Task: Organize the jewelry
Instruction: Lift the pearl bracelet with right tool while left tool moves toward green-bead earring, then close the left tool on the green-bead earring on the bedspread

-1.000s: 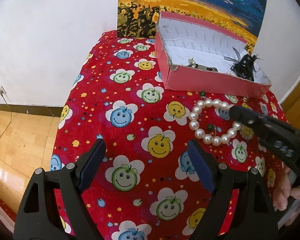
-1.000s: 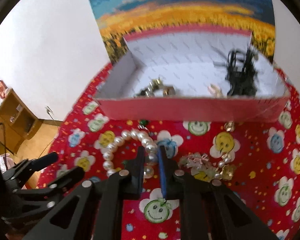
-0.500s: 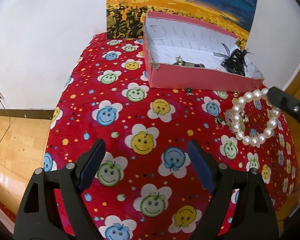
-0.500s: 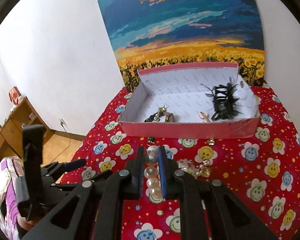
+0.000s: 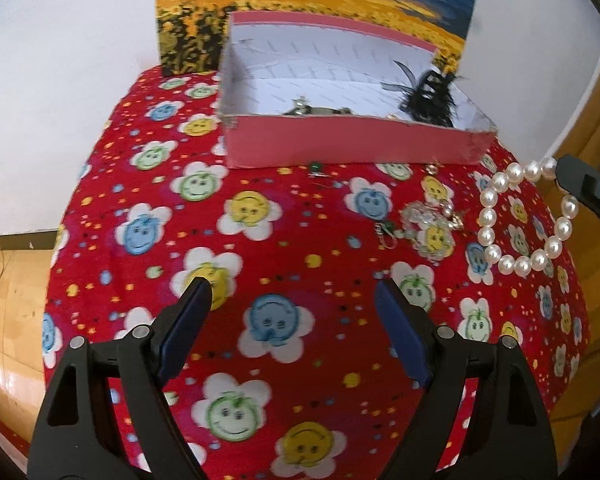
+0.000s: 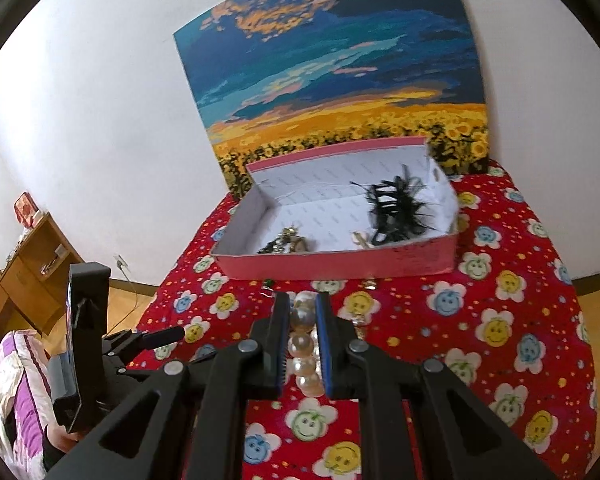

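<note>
My right gripper (image 6: 302, 320) is shut on a white pearl bracelet (image 6: 305, 344) and holds it in the air above the red smiley tablecloth (image 6: 500, 320). In the left wrist view the bracelet (image 5: 520, 220) hangs as a loop from the right gripper's tip (image 5: 564, 172) at the right edge. My left gripper (image 5: 292, 292) is open and empty, low over the cloth. A pink box (image 5: 352, 146) with a white inside stands at the back; it holds a black feathered clip (image 5: 430, 96) and metal pieces (image 5: 312, 109).
Loose jewelry lies on the cloth in front of the box: a clear beaded piece (image 5: 430, 228), a small green stud (image 5: 315, 167) and a gold piece (image 5: 434, 168). A sunflower painting (image 6: 340, 92) leans on the wall behind. The table edge drops to a wooden floor (image 5: 4, 320).
The right gripper has lifted the pearl bracelet off the cloth and raised it up and back. The left gripper has drawn a little nearer to the box.
</note>
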Motion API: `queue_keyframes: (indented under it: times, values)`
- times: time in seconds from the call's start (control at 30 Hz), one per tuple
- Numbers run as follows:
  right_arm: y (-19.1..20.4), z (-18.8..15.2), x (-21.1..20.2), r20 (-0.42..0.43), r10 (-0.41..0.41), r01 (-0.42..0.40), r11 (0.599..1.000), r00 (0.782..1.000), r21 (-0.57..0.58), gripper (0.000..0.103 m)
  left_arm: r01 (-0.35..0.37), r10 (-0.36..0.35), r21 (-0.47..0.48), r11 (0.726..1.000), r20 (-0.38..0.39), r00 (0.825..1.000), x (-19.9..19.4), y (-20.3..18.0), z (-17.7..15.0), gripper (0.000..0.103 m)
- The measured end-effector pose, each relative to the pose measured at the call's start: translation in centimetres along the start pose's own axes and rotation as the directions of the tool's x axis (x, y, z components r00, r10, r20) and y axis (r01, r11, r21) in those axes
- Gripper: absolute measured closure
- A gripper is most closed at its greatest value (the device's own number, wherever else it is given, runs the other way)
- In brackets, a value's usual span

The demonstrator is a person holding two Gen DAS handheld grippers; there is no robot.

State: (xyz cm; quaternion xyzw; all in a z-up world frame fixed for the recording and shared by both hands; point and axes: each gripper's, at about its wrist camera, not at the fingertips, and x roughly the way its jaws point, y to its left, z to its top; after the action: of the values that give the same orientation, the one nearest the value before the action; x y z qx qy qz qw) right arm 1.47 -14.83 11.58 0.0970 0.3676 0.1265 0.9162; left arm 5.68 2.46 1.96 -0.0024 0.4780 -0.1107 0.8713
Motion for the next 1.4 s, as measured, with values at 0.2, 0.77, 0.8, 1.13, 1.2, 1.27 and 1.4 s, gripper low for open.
queue_keyframes:
  times: [0.2, 0.77, 0.8, 1.13, 1.2, 1.27, 1.4]
  values:
    - [-1.9, -0.3, -1.0, 0.006, -0.029, 0.029, 1.0, 1.0, 0.009, 0.088, 0.017, -0.017, 0.018, 1.0, -0.004, 1.0, 1.1, -2.0, 0.6, 0.021]
    - [-6.1, -0.7, -2.6, 0.028, -0.059, 0.057, 0.997, 0.998, 0.053, 0.088, -0.013, 0.008, 0.12, 0.993, 0.038, 0.999, 3.7, -5.5, 2.6, 0.045]
    - [-6.3, -0.8, -2.6, 0.028, -0.059, 0.057, 0.997, 0.998, 0.057, 0.088, -0.005, 0.0, 0.118, 0.993, 0.038, 0.999, 3.8, -5.5, 2.7, 0.049]
    - [-7.6, -0.8, -2.6, 0.035, -0.052, 0.049, 0.995, 0.998, 0.085, 0.088, 0.035, -0.04, 0.105, 0.994, 0.043, 0.998, 3.9, -5.6, 3.1, 0.071]
    - [-7.7, -0.8, -2.6, 0.035, -0.05, 0.047, 0.995, 0.998, 0.089, 0.088, 0.037, -0.042, 0.091, 0.995, 0.053, 0.998, 3.5, -5.4, 3.0, 0.071]
    - [-7.8, -0.8, -2.6, 0.037, -0.049, 0.045, 0.995, 0.998, 0.091, 0.088, 0.04, -0.044, 0.08, 0.996, 0.058, 0.997, 3.1, -5.0, 2.9, 0.071]
    - [-7.9, -0.9, -2.7, 0.039, -0.046, 0.043, 0.995, 0.998, 0.095, 0.088, 0.023, -0.026, 0.076, 0.997, 0.041, 0.999, 3.3, -4.7, 2.8, 0.071]
